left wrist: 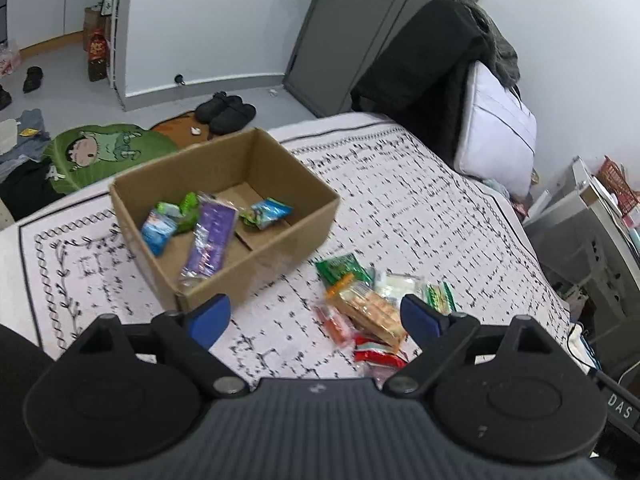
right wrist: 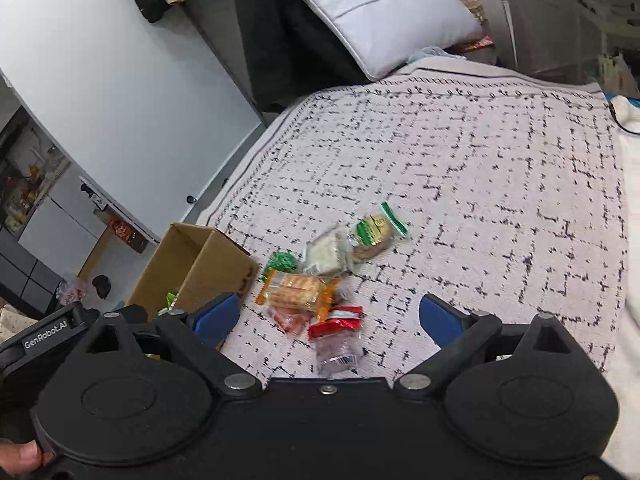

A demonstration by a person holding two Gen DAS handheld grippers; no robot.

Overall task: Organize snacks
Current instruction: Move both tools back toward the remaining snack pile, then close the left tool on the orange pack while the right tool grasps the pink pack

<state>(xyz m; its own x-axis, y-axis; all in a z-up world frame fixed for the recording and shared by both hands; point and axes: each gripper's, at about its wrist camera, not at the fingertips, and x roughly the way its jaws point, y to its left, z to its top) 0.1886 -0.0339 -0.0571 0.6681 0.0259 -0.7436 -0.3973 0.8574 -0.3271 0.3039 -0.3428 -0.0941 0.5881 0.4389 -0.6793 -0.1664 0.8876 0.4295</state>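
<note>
Left wrist view: left gripper (left wrist: pixel 316 318) open, empty, above snack pile (left wrist: pixel 372 308) beside cardboard box (left wrist: pixel 280 248); right gripper (right wrist: pixel 328 320) likewise open, empty.

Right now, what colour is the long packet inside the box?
Purple, with clear ends: the long packet shows best in the left wrist view.

Our left gripper (left wrist: pixel 316 318) hangs over the bed (left wrist: pixel 420 208) with its blue pads (left wrist: pixel 210 316) spread wide and nothing between them. Ahead and to our left sits the open box (left wrist: pixel 280 240), holding a purple pack (left wrist: pixel 210 240), a blue pack (left wrist: pixel 158 230) and green packs (left wrist: pixel 266 212). Just ahead to our right lies the loose snack pile (left wrist: pixel 368 308): a cracker pack (left wrist: pixel 374 310) by the right pad, a red pack (left wrist: pixel 376 352) nearest us, a green pack (left wrist: pixel 340 268) farthest.
</note>
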